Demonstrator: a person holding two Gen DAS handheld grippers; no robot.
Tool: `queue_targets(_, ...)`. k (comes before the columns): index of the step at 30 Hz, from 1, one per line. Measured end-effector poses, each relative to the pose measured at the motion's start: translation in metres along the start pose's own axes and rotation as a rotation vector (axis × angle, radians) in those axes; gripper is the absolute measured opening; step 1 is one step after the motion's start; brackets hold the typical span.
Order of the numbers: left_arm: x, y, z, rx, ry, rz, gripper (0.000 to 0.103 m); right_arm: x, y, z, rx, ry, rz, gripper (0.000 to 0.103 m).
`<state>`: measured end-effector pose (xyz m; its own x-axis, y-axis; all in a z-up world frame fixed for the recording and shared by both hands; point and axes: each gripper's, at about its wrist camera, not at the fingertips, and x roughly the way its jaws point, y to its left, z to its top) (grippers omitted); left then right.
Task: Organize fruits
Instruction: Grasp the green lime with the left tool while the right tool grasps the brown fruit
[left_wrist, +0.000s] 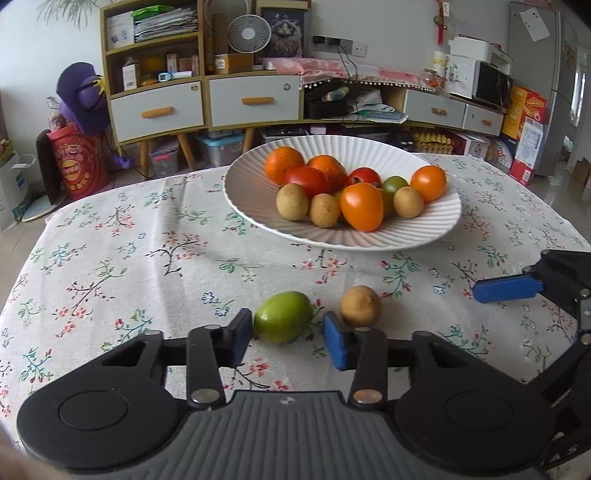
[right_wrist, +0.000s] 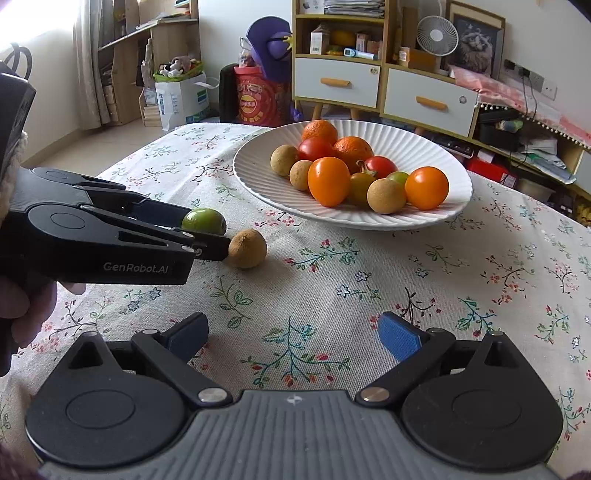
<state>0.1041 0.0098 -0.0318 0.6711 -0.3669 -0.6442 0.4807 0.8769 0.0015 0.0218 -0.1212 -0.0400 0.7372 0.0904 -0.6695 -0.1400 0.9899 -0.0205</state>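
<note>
On the flowered tablecloth (left_wrist: 110, 258), at 6 o'clock in the left wrist view, a green fruit (left_wrist: 282, 315) lies between the fingers of the left gripper (left_wrist: 288, 336). The jaws are drawn in around the fruit but not pinching it. The finger on the 9 o'clock side sits against or just beside its skin, while a strip of cloth shows between the fruit and the blue pad (left_wrist: 334, 343) on the 3 o'clock side. A small brown round fruit (left_wrist: 360, 305) rests on the cloth at about 2 o'clock from the green one, just outside that blue pad and close to it.

At 12 o'clock from the gripper, well apart from both loose fruits, stands a white ribbed plate (left_wrist: 251, 199). It holds a pile of oranges, red and orange tomatoes, three more brown round fruits and a small green one.

In the right wrist view, the left gripper comes in from 9 o'clock, held by a person's hand (right_wrist: 22, 310). Its fingertips flank the green fruit, and the brown fruit lies just beyond the nearer tip. The right gripper (right_wrist: 295, 334) hangs over bare cloth at 6 o'clock in that view. Its jaws are spread wide with nothing between them, and the plate lies toward 12 o'clock.
</note>
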Motion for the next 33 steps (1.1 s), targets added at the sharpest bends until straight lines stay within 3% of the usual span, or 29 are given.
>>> queue_targets(1, -0.001, 0.0, -0.001, 0.004, 0.0, -0.005, 0.041, 0.001, 0.0, 0.001, 0.0, 0.0, -0.003, 0.098)
queue_targets(8, -0.009, 0.01, -0.005, -0.017, 0.022, 0.013, 0.041, 0.007, 0.004, 0.008, 0.003, 0.001, -0.016, 0.095)
queue_targets(14, -0.02, 0.026, -0.011, -0.036, 0.04, 0.041, 0.041, 0.014, 0.012, 0.018, -0.017, -0.006, -0.026, 0.086)
queue_targets(33, -0.037, 0.043, -0.017, -0.109, 0.067, 0.052, 0.041, 0.016, 0.027, 0.027, -0.081, -0.018, 0.013, 0.023)
